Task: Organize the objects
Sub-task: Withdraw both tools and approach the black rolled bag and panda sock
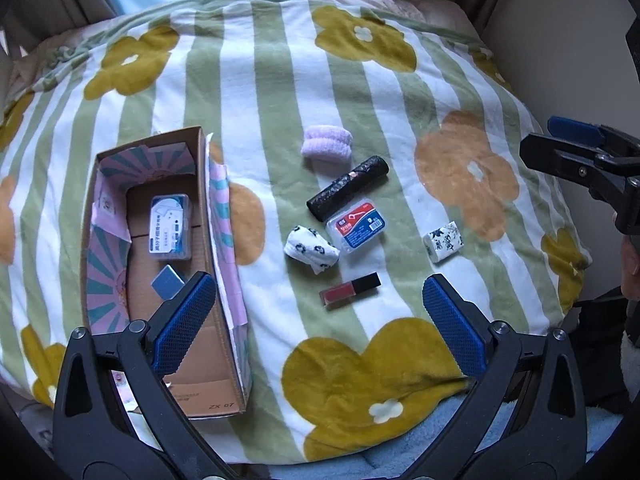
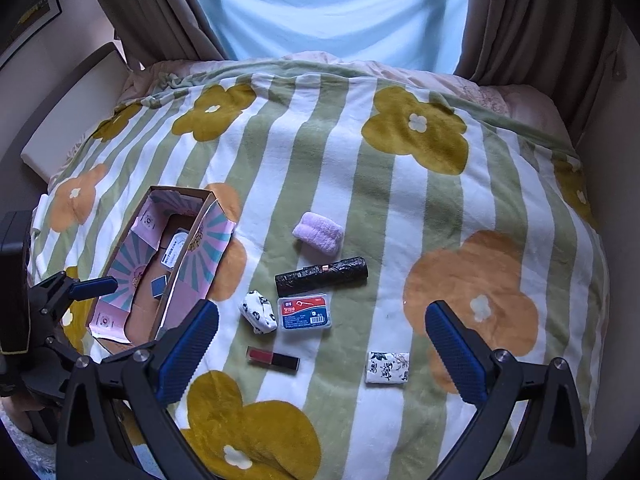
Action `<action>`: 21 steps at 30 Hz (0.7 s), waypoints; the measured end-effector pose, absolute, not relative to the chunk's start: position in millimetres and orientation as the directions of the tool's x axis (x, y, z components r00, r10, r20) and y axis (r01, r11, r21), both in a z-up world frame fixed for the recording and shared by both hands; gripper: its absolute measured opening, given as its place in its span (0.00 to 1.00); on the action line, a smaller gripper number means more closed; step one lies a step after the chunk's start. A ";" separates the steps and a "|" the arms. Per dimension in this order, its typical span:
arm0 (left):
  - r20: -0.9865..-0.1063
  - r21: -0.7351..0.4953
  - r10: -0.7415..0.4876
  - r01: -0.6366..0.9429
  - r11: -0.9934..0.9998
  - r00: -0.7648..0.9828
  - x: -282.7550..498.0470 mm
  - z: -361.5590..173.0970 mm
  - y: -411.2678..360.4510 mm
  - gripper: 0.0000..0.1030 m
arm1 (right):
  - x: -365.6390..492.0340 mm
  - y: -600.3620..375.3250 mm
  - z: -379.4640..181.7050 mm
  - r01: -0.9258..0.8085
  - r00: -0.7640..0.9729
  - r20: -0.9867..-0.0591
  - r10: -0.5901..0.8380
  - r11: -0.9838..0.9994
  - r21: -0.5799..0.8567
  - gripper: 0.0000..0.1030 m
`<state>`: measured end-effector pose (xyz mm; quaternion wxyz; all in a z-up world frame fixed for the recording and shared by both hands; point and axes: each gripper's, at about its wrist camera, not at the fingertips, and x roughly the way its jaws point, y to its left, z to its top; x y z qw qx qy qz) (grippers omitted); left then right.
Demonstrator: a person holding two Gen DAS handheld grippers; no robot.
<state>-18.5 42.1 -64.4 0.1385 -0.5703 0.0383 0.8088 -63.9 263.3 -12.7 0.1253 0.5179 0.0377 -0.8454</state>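
Left gripper point(image 1: 320, 312) and right gripper point(image 2: 322, 340) hovering, jaws spread, empty. Lip gloss tube point(image 1: 350, 290) lying nearest: straddling narrow sides, carrying into cardboard box point(image 1: 224, 280).

Low in my left wrist view, on the near outer end of the cardboard box point(image 1: 218, 402), I read "ZX 07" printed in dark letters. The clear floss-pick case point(image 1: 356, 226) at mid-frame carries a blue and red label with white Chinese characters, and the second clear case point(image 1: 170, 226) lying inside the box has a column of Chinese print, but I cannot make out either wording at this size. I find nothing else legible.
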 end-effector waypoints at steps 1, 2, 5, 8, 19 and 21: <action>-0.939 -0.085 0.169 -0.274 -0.958 -0.300 -21.8 -71.8 45.8 1.00 | -69.2 262.8 -17.6 0.279 -0.428 -0.887 -0.176 -0.959 0.056 1.00; -0.943 -0.076 0.161 -0.281 -0.957 -0.292 -24.4 -77.8 49.0 1.00 | -74.8 261.6 -22.6 0.303 -0.422 -0.889 -0.178 -0.952 0.046 1.00; -0.955 -0.047 0.135 -0.314 -0.948 -0.265 -34.3 -96.8 61.9 1.00 | -91.3 261.2 -43.0 0.378 -0.404 -0.895 -0.189 -0.925 0.025 1.00; -0.969 -0.027 0.104 -0.320 -0.947 -0.226 -45.7 -119.9 73.0 1.00 | -107.2 260.5 -70.4 0.451 -0.365 -0.907 -0.210 -0.892 0.025 1.00; -0.997 -0.011 0.034 -0.291 -0.957 -0.074 -71.3 -217.2 92.1 0.97 | -156.0 257.4 -179.6 0.722 -0.211 -0.950 -0.231 -0.692 0.008 0.74; -0.998 -0.001 0.018 -0.289 -0.957 -0.056 -76.8 -229.7 92.7 0.96 | -163.0 252.5 -195.6 0.780 -0.188 -0.956 -0.226 -0.625 -0.006 0.71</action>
